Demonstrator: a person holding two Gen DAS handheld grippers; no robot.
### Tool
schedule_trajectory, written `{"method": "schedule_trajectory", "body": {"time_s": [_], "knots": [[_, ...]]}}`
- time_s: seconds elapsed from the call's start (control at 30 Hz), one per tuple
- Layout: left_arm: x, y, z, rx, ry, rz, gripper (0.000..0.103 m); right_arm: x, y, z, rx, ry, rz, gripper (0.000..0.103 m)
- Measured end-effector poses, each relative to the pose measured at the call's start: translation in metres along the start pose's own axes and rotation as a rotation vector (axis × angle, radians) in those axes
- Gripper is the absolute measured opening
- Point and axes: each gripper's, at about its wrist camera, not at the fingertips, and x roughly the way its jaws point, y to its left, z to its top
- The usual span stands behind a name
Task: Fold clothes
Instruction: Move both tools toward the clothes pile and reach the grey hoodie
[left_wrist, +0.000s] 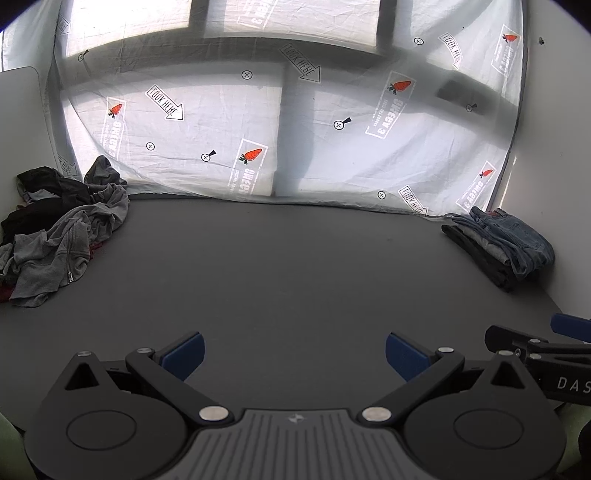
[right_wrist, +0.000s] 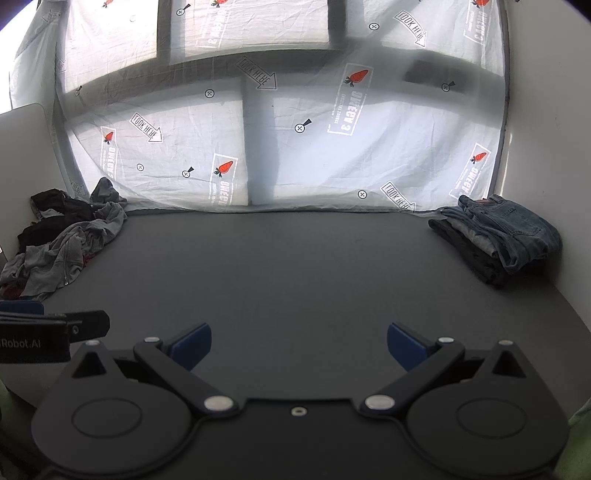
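Two empty tools (left_wrist: 293, 352) (right_wrist: 299, 345) spread wide, backdrop sheet (left_wrist: 332, 147) printed "LOOK HERE"

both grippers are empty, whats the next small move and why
Probably reach the left gripper toward the gray zip hoodie on the unfolded heap at far left. Both it and the right gripper are open, the table middle is bare, and the folded stack sits far right.

A dark grey table surface (left_wrist: 288, 266) fills the foreground. Behind it hangs a wrinkled white sheet (left_wrist: 229, 122) printed with orange carrots and "LOOK HERE" arrows. Daylight glows through it, showing dark window frame bars (left_wrist: 291, 133). A plain white wall (left_wrist: 554, 140) stands at the right.
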Motion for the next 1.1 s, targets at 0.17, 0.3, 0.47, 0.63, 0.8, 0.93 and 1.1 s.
{"method": "schedule_trajectory", "body": {"time_s": [0.17,0.3,0.47,0.63,0.8,0.93,1.1], "knots": [[0.031,0.005,0.007,-0.177,0.080,-0.094,0.103,0.019,-0.034,0.003,0.151,0.001,0.062,0.103],[0.065,0.006,0.015,-0.302,0.155,-0.137,0.103,0.044,-0.066,0.011,0.261,-0.066,0.065,0.103],[0.101,0.005,0.031,-0.354,0.255,-0.090,0.103,0.103,-0.077,0.028,0.188,0.059,0.090,0.103],[0.131,0.022,0.052,-0.442,0.338,-0.037,0.101,0.162,-0.065,0.056,0.068,0.088,0.153,0.098],[0.138,0.052,0.076,-0.431,0.281,0.054,0.099,0.208,-0.022,0.080,-0.094,0.086,0.218,0.079],[0.150,0.096,0.090,-0.445,0.238,0.089,0.098,0.236,0.029,0.103,-0.166,0.094,0.292,0.059],[0.182,0.179,0.107,-0.516,0.223,0.099,0.087,0.266,0.113,0.137,-0.274,0.073,0.306,0.032]]}}
